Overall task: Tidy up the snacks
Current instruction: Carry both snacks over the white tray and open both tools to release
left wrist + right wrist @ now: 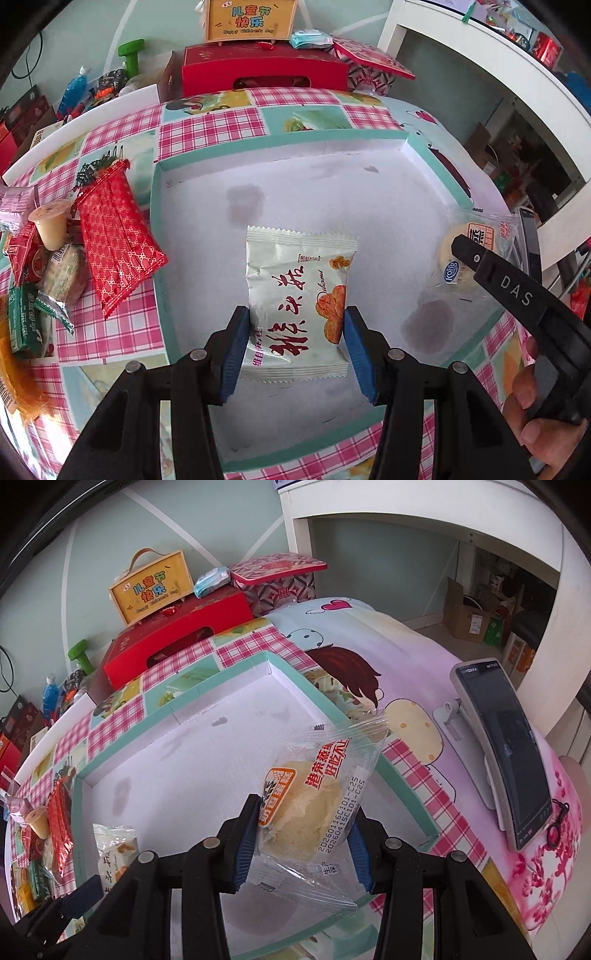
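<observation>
A silver snack packet [301, 299] printed with red Chinese brushwork was clamped between the blue pads of the left gripper [297, 332], angled down over the white tray [207, 206]. A clear-wrapped cake [314, 808], stamped "20260116C101-C25", was pinched by the right gripper [303, 834]. Farther off stood a "Happy Children's Day" box [251, 18].

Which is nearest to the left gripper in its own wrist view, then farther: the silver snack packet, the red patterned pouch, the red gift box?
1. Silver snack packet, between the jaws of the left gripper.
2. Red patterned pouch, left, outside the tray.
3. Red gift box, at the table's back edge.
</observation>
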`<state>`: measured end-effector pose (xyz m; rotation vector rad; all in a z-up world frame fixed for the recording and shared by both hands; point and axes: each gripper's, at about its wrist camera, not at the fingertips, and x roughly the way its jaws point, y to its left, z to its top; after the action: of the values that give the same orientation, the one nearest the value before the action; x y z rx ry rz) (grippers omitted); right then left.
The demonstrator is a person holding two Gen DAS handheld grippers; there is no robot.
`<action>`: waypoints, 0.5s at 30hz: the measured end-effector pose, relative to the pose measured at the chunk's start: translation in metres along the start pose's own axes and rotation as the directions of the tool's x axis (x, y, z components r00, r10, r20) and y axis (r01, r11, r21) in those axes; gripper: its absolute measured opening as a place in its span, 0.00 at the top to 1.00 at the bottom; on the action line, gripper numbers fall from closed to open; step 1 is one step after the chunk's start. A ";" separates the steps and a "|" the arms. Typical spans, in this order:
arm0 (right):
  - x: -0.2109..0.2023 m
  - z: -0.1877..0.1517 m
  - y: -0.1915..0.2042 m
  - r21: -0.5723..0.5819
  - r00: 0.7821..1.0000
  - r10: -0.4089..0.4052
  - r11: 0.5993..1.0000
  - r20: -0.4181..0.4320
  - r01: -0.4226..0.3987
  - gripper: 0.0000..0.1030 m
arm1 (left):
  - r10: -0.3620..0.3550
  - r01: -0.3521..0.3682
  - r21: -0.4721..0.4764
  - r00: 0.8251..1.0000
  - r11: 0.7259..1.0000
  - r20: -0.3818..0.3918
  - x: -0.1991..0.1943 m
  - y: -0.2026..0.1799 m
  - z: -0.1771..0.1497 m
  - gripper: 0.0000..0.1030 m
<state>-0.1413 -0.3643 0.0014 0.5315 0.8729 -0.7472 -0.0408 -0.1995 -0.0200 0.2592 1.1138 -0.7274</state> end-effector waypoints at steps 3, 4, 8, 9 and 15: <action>0.000 0.000 0.000 0.000 1.000 0.001 1.000 -0.001 -0.001 0.53 | -0.006 0.006 -0.011 1.000 1.000 -0.002 0.000 0.003 0.000 0.48; 0.000 0.000 0.000 0.001 1.000 0.003 1.000 -0.002 -0.003 0.53 | -0.009 0.009 -0.014 1.000 1.000 -0.002 -0.001 0.003 -0.001 0.48; 0.002 -0.001 0.000 0.008 1.000 0.012 1.000 -0.017 -0.012 0.49 | -0.007 0.007 -0.025 1.000 1.000 -0.004 -0.003 0.006 0.000 0.48; 0.002 -0.001 0.000 0.008 1.000 0.012 1.000 -0.017 -0.012 0.48 | -0.006 0.006 -0.024 1.000 1.000 -0.003 -0.003 0.006 -0.001 0.48; 0.000 -0.001 0.001 0.003 1.000 0.026 1.000 -0.005 -0.026 0.23 | -0.007 0.008 -0.041 1.000 0.999 0.014 -0.010 0.008 0.000 0.33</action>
<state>-0.1408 -0.3630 0.0012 0.5466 0.8679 -0.7241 -0.0380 -0.1899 -0.0119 0.2151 1.1161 -0.7111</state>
